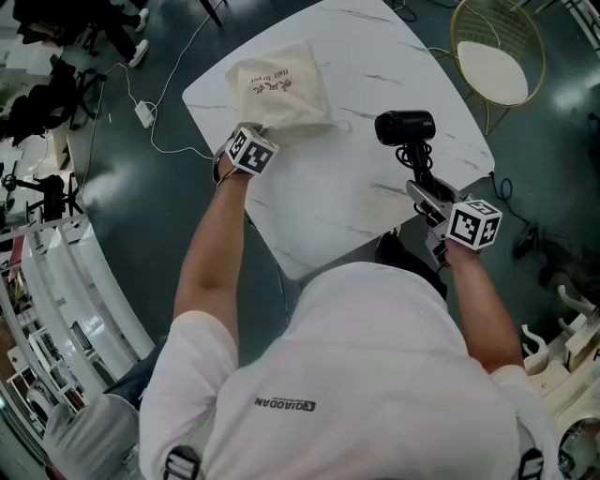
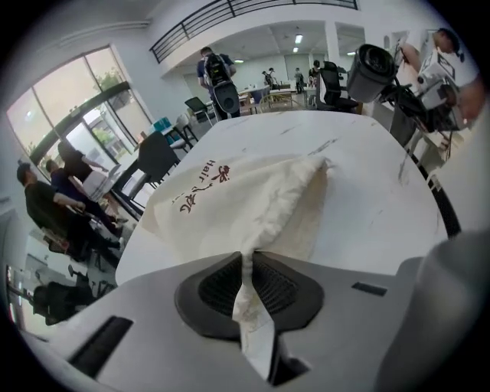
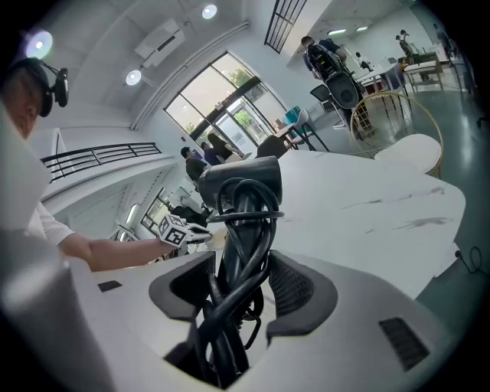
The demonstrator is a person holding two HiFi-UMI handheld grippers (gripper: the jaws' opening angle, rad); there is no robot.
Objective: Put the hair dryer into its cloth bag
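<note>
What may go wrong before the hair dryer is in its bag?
The left gripper pinches only a thin fold of the cloth bag, which lies flat; the hair dryer may push it away. The right gripper clamps over the wound cord, so the dryer may twist.

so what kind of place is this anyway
Most likely a big open-plan office or lobby hall, not a home: desks with office chairs and people at the back, a balcony railing overhead, and tall glass doors.
</note>
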